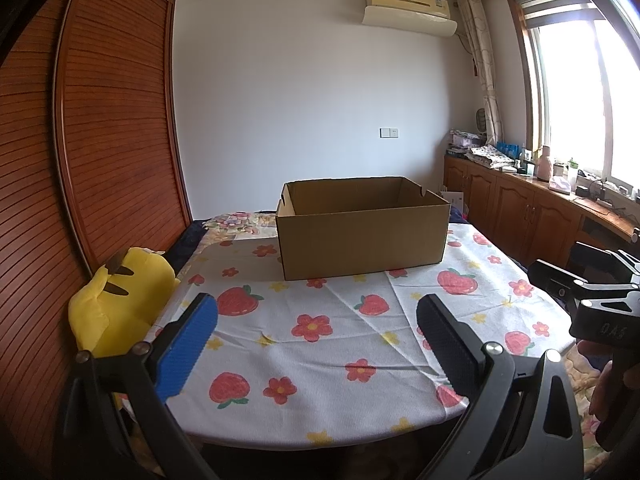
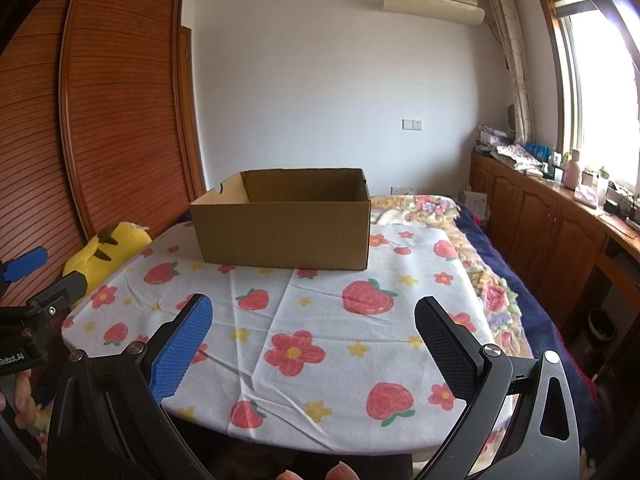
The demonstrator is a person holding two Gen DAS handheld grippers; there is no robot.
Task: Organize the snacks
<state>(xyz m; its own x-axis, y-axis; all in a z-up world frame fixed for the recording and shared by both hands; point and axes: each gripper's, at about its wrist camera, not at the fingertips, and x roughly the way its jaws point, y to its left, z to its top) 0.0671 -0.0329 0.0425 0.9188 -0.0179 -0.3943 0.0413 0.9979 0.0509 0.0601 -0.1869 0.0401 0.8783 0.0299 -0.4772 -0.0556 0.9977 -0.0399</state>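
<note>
No snacks show in either view — the only thing tied to the task is the open cardboard box (image 1: 362, 232), standing upright on the strawberry-print tablecloth (image 1: 304, 344) straight ahead of both tongs and well apart from them. By its look it is light, stiff corrugated board with thin walls; I'd judge a pinch on the top rim of a side wall the surest hold, though it may slide on the cloth if nudged. Its inside floor is hidden from this low angle.

The left gripper (image 1: 318, 338) hovers with its jaws spread wide, nothing between them. The right gripper (image 2: 314, 338) is likewise spread and empty, beside it to the right. A yellow plush toy (image 1: 116, 304) lies off the cloth's edge — left of the left tongs.
</note>
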